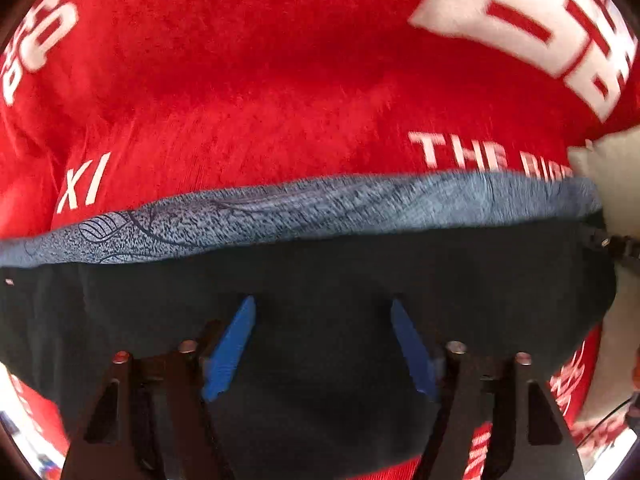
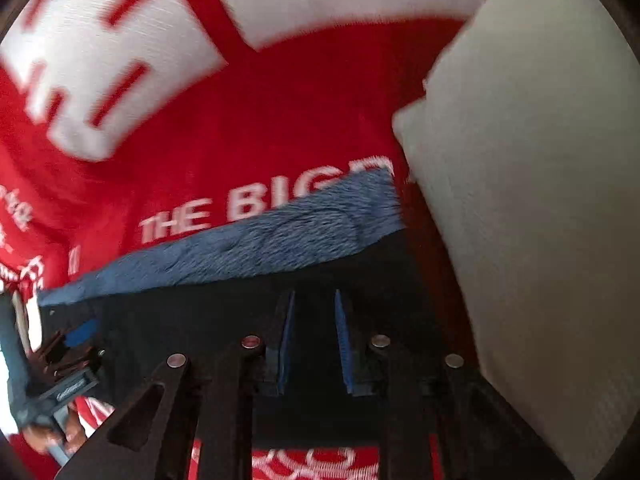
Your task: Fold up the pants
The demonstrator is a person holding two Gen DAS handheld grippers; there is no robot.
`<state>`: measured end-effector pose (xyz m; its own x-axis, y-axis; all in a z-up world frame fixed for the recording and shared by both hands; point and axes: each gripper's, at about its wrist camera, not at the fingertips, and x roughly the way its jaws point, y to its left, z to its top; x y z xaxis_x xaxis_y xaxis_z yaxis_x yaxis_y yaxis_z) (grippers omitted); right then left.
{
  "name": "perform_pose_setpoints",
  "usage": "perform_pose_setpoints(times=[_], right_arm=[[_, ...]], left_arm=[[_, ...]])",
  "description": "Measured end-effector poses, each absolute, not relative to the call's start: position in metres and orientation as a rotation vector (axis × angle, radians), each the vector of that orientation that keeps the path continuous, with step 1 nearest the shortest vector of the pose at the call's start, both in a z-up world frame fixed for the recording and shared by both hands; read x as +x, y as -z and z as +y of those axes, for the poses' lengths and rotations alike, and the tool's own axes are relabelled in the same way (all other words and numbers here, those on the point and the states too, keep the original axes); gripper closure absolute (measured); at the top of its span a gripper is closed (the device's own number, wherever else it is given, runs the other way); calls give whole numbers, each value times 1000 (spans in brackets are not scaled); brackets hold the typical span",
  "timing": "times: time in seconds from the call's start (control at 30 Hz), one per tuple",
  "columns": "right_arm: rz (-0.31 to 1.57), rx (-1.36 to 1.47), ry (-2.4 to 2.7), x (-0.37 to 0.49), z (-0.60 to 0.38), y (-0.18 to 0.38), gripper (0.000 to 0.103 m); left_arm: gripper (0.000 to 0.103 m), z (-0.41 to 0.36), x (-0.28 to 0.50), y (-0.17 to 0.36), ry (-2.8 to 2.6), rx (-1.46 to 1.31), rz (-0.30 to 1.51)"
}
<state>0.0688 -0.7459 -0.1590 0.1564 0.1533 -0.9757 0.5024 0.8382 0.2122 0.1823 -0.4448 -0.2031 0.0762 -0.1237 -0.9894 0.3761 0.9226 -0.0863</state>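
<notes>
While the dark navy pants [image 1: 320,280] lay on the red printed blanket [image 1: 260,80], a mottled blue inner band [image 1: 320,208] showed along their far edge, so a fold seemed partly made; the left gripper [image 1: 322,312] hovered over the dark cloth with its tongs apart, clamping nothing; the right gripper [image 2: 316,300] stood nearly closed at the right end, though whether it pinched fabric I cannot tell; a white pillow [image 2: 540,200] lay just right; further folding and smoothing probably remained.
</notes>
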Motion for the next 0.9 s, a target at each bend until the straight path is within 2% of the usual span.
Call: perform_pose_setpoints(times=[0.13,0.4,0.63,0.9], right_arm=[[1355,538,290,88,-754,159,85],[1311,659,310,80,-764,136,81],[1340,694,288,19,-730,120,79],[1357,695,245,-4,-684,118,78]], left_arm=[[17,-448,193,208,358,204,1429],[17,-440,217,190,318,180,1410],[17,-371,232,201,131,231,1426],[17,-297,245,190,26,227,1381]])
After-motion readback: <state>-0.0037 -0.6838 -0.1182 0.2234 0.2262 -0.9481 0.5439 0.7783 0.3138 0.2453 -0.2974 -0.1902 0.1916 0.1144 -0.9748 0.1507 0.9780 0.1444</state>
